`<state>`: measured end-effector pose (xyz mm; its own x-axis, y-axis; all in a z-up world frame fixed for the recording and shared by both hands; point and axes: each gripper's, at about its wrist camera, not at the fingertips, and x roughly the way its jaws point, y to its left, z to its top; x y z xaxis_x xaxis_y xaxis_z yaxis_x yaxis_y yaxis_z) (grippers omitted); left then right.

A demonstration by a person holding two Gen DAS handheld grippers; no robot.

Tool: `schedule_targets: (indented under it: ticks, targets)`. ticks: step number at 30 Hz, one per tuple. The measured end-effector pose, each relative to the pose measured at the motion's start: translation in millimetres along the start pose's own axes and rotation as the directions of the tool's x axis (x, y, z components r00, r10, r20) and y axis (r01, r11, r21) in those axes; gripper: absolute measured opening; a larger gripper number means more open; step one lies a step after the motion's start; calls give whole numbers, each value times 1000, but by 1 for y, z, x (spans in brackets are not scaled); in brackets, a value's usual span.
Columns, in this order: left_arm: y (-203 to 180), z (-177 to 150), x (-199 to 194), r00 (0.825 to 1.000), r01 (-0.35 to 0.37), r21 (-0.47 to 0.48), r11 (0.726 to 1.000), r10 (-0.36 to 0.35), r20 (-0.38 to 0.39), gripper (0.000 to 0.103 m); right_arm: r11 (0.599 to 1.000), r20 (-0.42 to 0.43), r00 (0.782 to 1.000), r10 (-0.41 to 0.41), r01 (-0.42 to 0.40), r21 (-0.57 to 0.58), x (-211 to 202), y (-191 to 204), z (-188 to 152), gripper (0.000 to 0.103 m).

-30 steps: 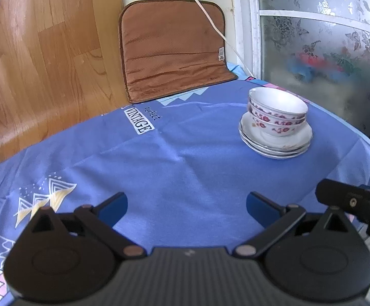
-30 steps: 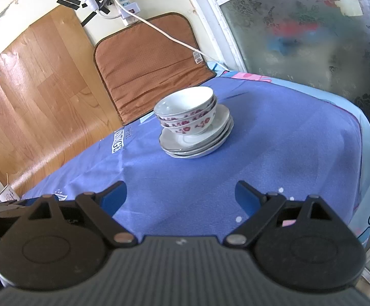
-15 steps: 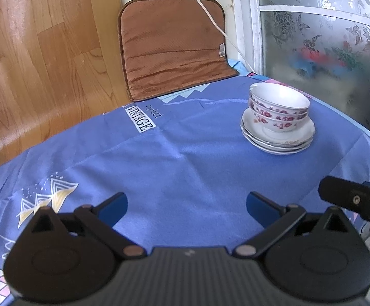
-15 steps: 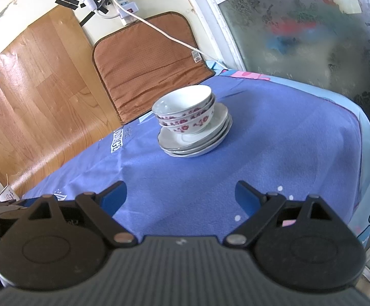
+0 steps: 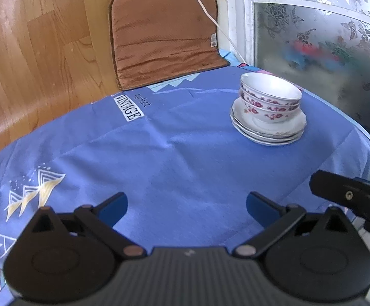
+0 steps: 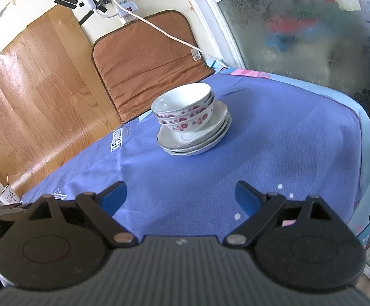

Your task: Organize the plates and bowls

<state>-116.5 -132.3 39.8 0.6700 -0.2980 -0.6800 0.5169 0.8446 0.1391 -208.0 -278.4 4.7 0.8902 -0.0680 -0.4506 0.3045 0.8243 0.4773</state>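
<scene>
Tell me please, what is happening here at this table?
A person holds a two-finger gripper in each hand, tidying dishes. Right now nothing is being handled: the left gripper and the right gripper both hover above the blue tablecloth with jaws open and empty. The nested floral bowls sit on the stack of white plates, apart from both grippers. No other dishes show on the table, so the stacking looks done.

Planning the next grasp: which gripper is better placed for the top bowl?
Probably right. Its open gripper faces the bowls nearly head-on; from the open left gripper they sit off to the right.
</scene>
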Motion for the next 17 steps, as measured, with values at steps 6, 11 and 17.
schedule_targets:
  ticks: [6,11,17]
  targets:
    - [-1,0,2,1000,12,-4,1000,-12,-12,103,1000,0,1000,-1,1,2,0,1,0,94]
    - [0,0,2,999,33,-12,999,-33,-22,103,1000,-1,1000,-1,1,2,0,0,0,94]
    - [-4,-1,-1,999,46,13,999,-46,2,103,1000,1,1000,-2,2,2,0,0,0,94]
